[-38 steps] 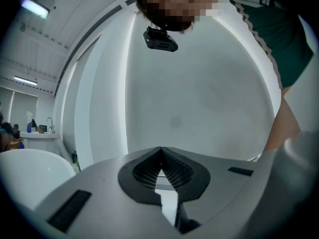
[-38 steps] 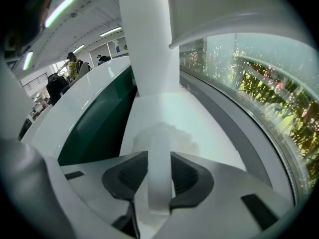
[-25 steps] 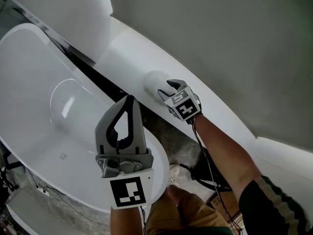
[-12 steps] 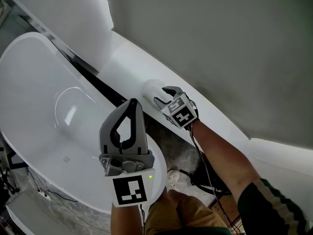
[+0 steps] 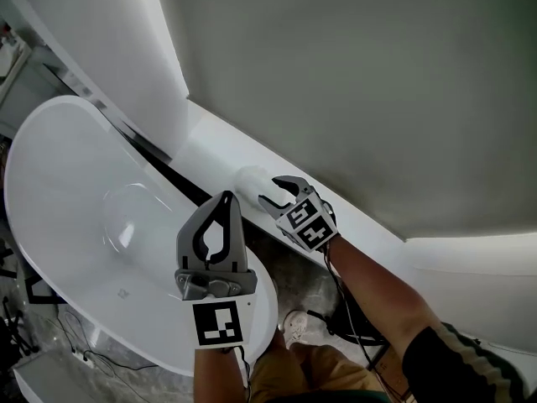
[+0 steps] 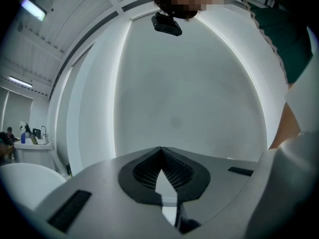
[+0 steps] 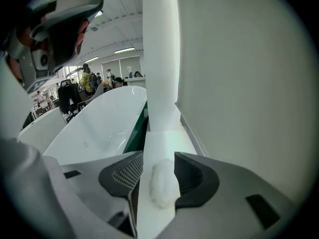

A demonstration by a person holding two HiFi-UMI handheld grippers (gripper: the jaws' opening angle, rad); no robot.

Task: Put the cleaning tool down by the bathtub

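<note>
The right gripper [image 5: 270,190] is hovering at the white ledge [image 5: 210,141] that is running between the bathtub [image 5: 67,183] and the grey wall [image 5: 352,82]. Its jaws are standing apart, and the white, fluffy cleaning tool [image 5: 250,179] is lying on the ledge between them. In the right gripper view the cleaning tool [image 7: 162,183] is sitting close against the right-hand pad, while a strip of bare ledge [image 7: 162,143] is showing between it and the other pad, so the right gripper [image 7: 158,156] is not clamping it.

The left gripper [image 5: 225,194] is hanging over the near rim of the bathtub, pointing up toward the ledge. Its jaws are pressing together at the tips with nothing between them, as the left gripper view shows, where the left gripper [image 6: 160,148] is facing the plain wall.

A dark gap [image 5: 180,179] is separating the tub from the ledge. A white column [image 5: 109,49] is rising from the far end of the ledge against the wall. Below the arms, a shoe [image 5: 294,326] and loose cables [image 5: 352,326] are lying on the marbled floor. Beyond the bathtub [image 7: 99,128], the right gripper view is catching several people [image 7: 87,81] far off in the hall.
</note>
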